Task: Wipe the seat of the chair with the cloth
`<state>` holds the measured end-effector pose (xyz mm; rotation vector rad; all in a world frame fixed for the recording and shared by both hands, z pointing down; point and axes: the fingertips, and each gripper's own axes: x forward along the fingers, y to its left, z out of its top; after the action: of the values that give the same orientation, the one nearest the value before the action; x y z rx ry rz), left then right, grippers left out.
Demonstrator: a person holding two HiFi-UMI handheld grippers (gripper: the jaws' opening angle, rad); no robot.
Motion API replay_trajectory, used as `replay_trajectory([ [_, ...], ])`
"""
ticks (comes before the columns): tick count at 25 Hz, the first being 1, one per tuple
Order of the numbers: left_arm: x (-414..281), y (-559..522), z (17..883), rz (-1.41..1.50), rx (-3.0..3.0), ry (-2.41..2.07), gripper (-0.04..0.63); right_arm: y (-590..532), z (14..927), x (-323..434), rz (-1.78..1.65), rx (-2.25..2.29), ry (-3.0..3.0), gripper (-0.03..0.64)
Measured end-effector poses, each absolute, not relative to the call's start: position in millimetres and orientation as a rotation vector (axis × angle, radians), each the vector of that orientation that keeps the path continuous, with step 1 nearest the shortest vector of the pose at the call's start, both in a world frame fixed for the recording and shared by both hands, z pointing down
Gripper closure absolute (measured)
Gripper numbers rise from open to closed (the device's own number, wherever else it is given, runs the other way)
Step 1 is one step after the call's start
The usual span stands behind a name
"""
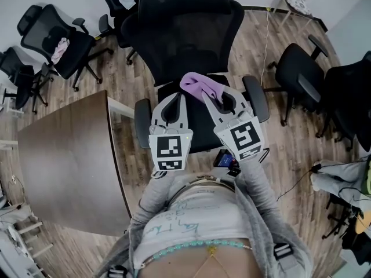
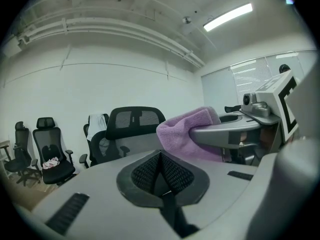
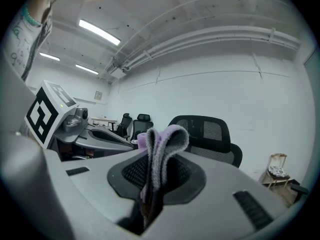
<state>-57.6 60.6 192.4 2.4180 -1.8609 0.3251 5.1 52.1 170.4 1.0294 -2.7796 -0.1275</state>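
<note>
Wood floor [image 1: 116, 77] lies under the black chair [image 1: 188, 36] — over its seat [image 1: 200, 126] your right claw [image 1: 219, 99] clamps the purple cloth [image 1: 199, 86], your left claw [image 1: 174, 104] closed on nothing

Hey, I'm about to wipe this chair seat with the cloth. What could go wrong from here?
1. The right gripper pinches the purple cloth by a narrow fold, so it may pull out when dragged across the seat.
2. The armrests flank the seat closely, so a wide stroke could knock a gripper against one.
3. The left gripper is shut and empty. Nothing steadies the chair if it swivels.
</note>
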Motion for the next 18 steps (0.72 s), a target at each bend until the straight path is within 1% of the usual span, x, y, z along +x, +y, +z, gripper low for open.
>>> replay_trajectory([
  [18,-63.6,46.0,156.2,0.281,2.457,-1.944,0.597,39.7,139.8,-5.3,-0.187,1.077,-2.821,0.566],
])
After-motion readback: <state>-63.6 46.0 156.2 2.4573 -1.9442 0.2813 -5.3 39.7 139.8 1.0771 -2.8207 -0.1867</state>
